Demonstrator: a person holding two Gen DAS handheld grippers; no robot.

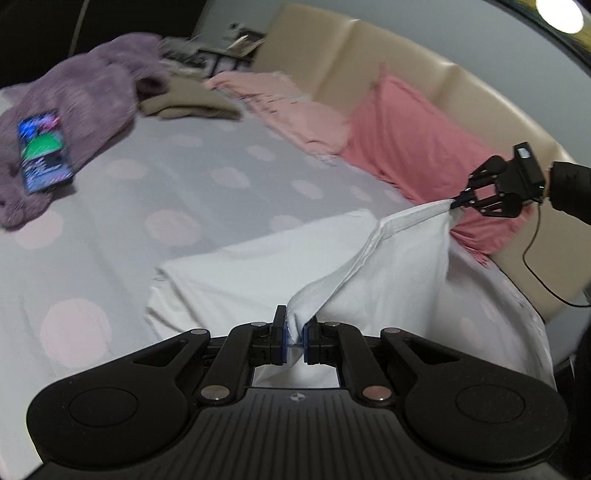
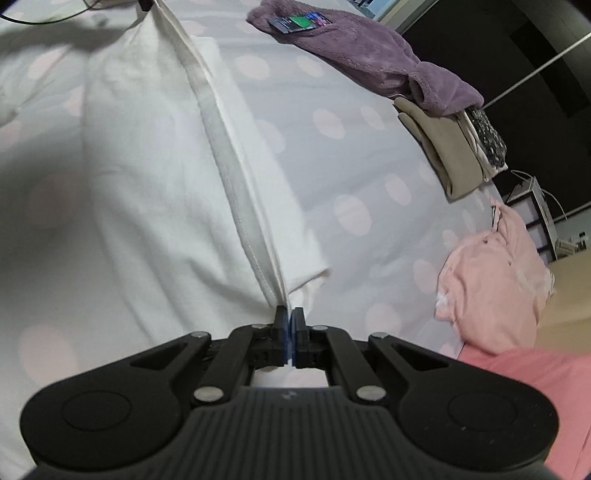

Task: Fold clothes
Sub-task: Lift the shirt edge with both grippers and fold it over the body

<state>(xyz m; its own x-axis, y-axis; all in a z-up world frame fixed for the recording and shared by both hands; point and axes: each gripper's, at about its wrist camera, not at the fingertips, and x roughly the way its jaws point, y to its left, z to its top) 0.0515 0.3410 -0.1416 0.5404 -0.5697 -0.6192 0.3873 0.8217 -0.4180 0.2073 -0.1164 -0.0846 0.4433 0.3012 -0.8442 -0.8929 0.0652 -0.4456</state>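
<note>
Here the left tool (image 1: pixel 294 332) pinches one corner of the white garment (image 1: pixel 258 266); the right tool (image 2: pixel 290 325) clamps another, its hem lifted taut above the spotted bed (image 1: pixel 166 177).

We find no text that can be read in either view. The lit screen of the dark rectangular phone (image 1: pixel 45 150), lying on the purple fleece garment (image 1: pixel 85 99) at the left of the left wrist frame, shows only blurred blue, green and pink patches. In the right wrist frame the same phone (image 2: pixel 299 21) sits at the top centre, too small to read.
</note>
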